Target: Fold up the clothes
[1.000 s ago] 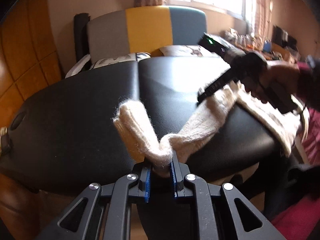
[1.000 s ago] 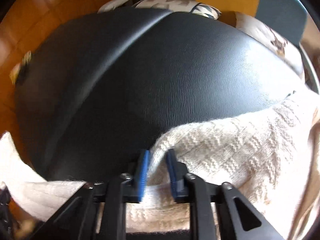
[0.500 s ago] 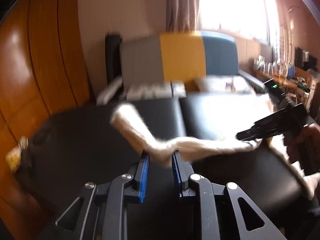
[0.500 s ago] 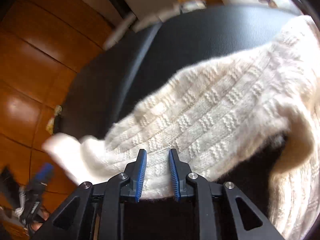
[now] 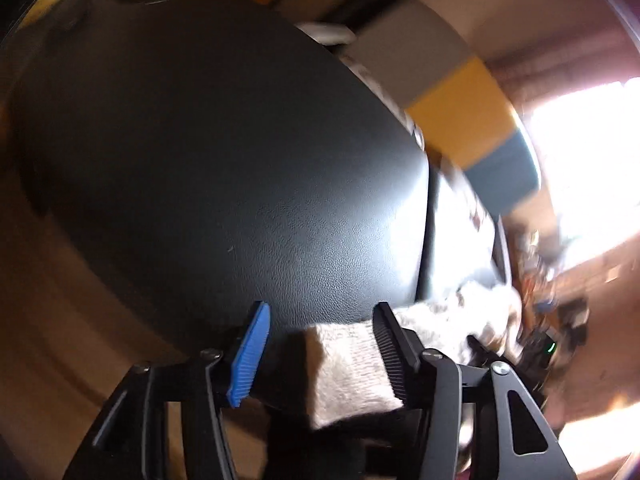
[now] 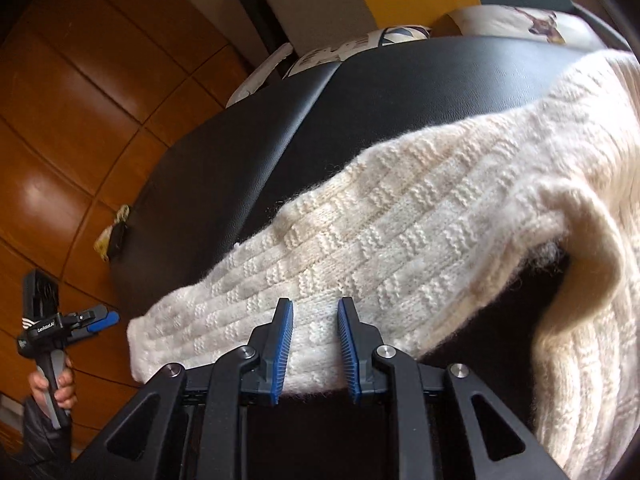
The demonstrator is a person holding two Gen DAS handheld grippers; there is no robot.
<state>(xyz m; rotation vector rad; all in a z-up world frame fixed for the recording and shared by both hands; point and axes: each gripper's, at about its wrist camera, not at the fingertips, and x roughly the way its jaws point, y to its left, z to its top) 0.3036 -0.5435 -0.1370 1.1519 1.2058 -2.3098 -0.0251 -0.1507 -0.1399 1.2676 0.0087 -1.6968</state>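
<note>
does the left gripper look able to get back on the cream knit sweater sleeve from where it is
Probably yes: the left gripper is open, and the cream knit sweater sleeve lies between its jaws on the black padded table, nothing blocking.

We find the whole left wrist view smeared by motion, so the clutter (image 5: 560, 280) by the window cannot be made out. The sweater (image 6: 400, 232) runs off the right edge of the right wrist view, and its near hem is hidden behind the right hand-held gripper (image 6: 314, 348).
</note>
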